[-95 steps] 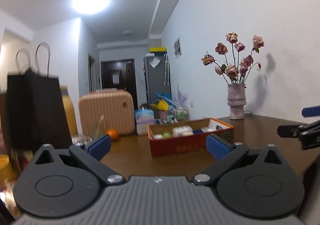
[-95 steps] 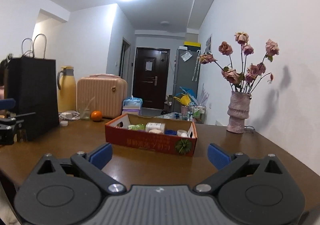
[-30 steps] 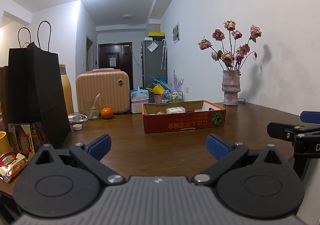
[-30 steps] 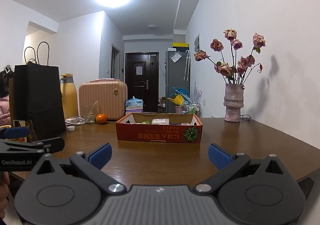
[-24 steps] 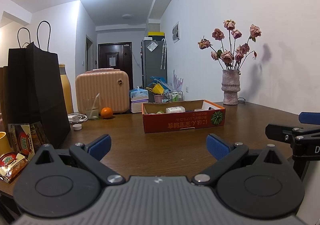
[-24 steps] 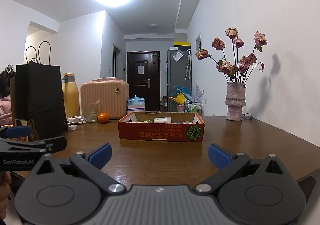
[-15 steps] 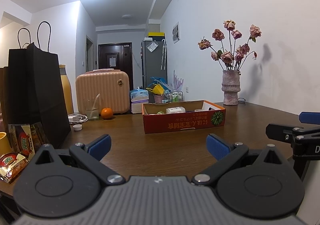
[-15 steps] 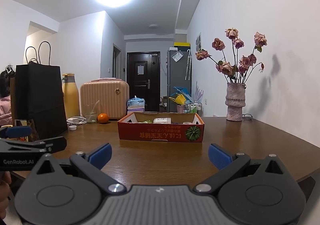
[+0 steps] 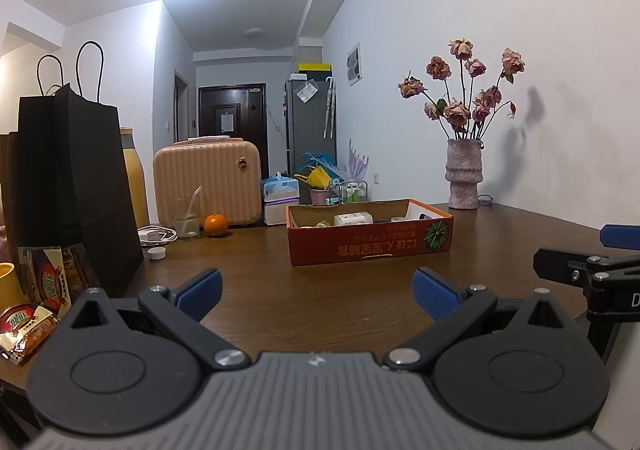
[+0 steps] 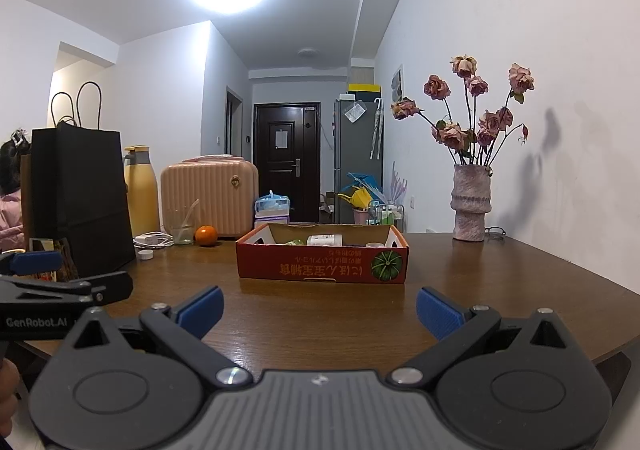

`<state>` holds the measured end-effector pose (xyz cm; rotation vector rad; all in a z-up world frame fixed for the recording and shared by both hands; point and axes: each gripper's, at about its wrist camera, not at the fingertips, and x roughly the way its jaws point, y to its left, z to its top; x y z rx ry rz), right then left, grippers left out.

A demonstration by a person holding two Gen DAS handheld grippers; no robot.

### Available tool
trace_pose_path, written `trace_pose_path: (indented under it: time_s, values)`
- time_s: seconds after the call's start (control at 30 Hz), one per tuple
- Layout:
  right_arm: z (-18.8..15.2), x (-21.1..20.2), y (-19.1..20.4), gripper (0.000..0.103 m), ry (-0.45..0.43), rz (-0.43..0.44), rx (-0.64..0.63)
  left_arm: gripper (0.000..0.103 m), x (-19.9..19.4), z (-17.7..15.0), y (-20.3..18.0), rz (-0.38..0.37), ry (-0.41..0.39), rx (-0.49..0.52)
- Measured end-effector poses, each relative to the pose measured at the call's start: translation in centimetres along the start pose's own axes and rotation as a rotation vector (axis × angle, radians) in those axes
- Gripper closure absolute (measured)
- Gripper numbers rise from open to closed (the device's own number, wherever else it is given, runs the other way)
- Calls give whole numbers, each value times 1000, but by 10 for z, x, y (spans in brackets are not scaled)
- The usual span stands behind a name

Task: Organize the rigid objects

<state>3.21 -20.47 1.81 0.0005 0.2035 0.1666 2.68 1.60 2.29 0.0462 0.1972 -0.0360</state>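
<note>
A red cardboard box (image 9: 370,240) (image 10: 320,264) sits mid-table on the brown wooden table (image 9: 320,290) (image 10: 320,314), with a white bottle (image 9: 353,218) (image 10: 324,239) and other small items inside, mostly hidden by its wall. An orange (image 9: 216,225) (image 10: 206,235) lies left of the box. My left gripper (image 9: 318,292) hovers open near the table's front edge, nothing between its fingers. My right gripper (image 10: 320,308) is likewise open and empty, well short of the box. Each gripper shows at the side of the other's view.
A black paper bag (image 9: 76,186) (image 10: 80,194) stands at the left with snack packets (image 9: 28,326) in front. A yellow flask (image 10: 140,194), peach suitcase (image 9: 208,180), glass (image 9: 186,220), white cable (image 9: 158,236) and bottle cap (image 9: 157,254) sit behind. A vase of roses (image 9: 463,180) (image 10: 470,206) stands back right.
Over three seconds both grippers drew back from the box and steadied. In the last second nothing has visibly moved.
</note>
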Motion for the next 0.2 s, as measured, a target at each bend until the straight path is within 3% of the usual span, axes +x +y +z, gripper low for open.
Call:
trace_pose_path:
  time_s: [0.2]
  values:
    - [0,2,-1,0,8,-2,6,0,0,-1,-1,-16,13,12]
